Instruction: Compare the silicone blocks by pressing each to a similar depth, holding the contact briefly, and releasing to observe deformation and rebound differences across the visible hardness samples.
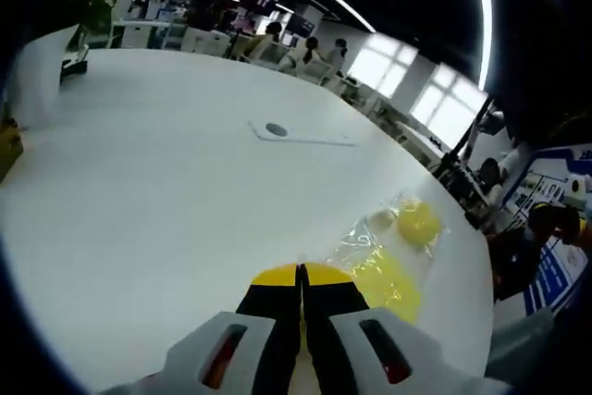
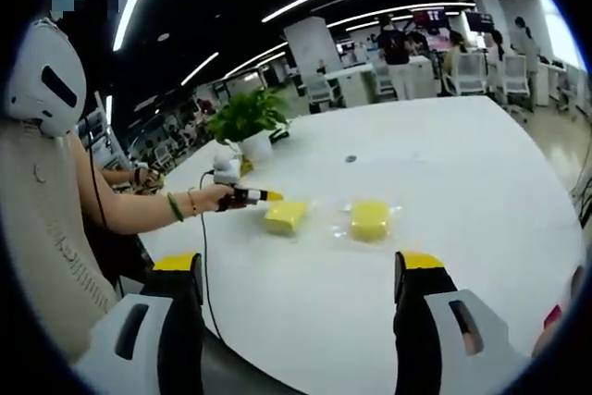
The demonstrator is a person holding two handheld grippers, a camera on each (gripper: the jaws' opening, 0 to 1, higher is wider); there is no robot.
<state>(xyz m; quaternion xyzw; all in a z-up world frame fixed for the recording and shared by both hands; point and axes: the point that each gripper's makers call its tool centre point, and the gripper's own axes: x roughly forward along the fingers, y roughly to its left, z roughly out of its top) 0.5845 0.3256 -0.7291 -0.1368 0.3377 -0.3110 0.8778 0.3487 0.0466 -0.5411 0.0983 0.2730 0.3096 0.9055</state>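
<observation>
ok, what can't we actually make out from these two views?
- Left gripper view: the left gripper hides whatever its tips touch, so contact is unclear.
- Right gripper view: the two yellow blocks are too small to show any dent.
- Left gripper view: the clear wrapping blurs the block edges.

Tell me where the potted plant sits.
In the right gripper view, the potted plant stands on the white table, beyond the left gripper and the yellow blocks.

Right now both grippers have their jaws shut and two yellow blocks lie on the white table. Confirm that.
Wrong on one point: the right gripper has its jaws wide open, as the right gripper view shows. The left gripper is shut, and two yellow blocks lie on the white table.
</observation>
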